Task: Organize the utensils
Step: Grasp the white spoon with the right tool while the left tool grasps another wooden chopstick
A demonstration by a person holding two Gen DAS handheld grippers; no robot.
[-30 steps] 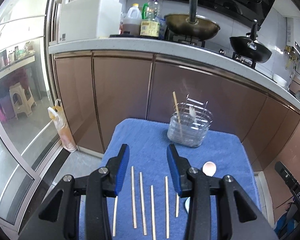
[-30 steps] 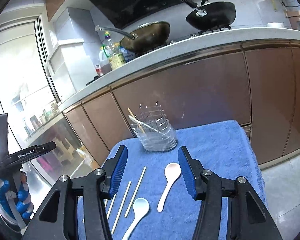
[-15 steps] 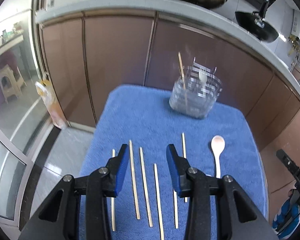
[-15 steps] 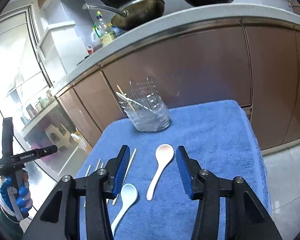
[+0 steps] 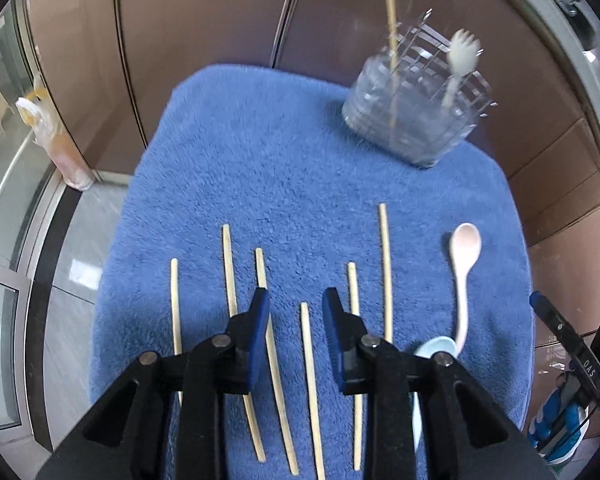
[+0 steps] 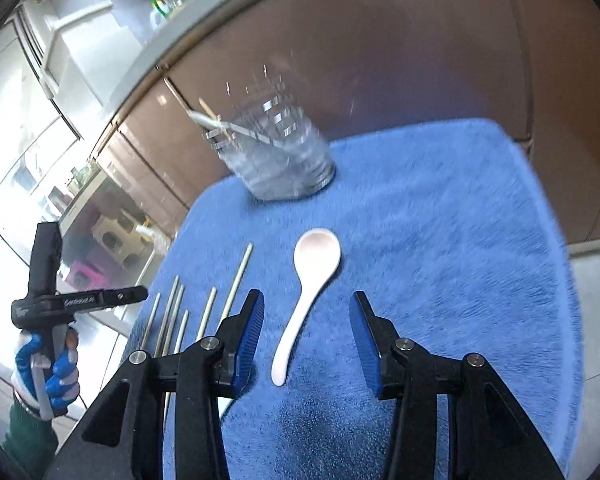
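Listing the lot as it lies, midway through the tidy-up.

Holder (image 5: 416,120): clear, wire-topped, upper right of the left wrist view, standing on the blue towel (image 5: 280,168) that covers the table. Contents: one upright chopstick (image 5: 392,32) and one white fork-tipped spoon (image 5: 462,60).

Loose chopsticks: six, side by side along the lower middle of the left view. One short stick (image 5: 308,360) lies between the blue pads.

Pink spoon (image 6: 308,288): centre of the right wrist view, bowl toward the holder, handle toward the camera.

Pale blue spoon (image 5: 432,352): lower right of the left view, mostly hidden behind the tool.

Left tongs (image 5: 296,320): spread, jaws just closing in, straddling the short stick and one longer neighbour; pads not seen pressing on either. Nothing held.

Right tongs (image 6: 306,332): spread wider, jaws narrowing a little, straddling the pink spoon's handle; no contact visible. Nothing held.

Gloved hand (image 6: 46,364): lower left of the right view, gripping the other tool's handle.

Step in hand, by judgement: both tools on approach for a pick, stick on one side, spoon on the other.

Next move calls for: lowering until the pads flank a single stick, not two, then pinching; the spoon handle likewise, before lifting to the holder.
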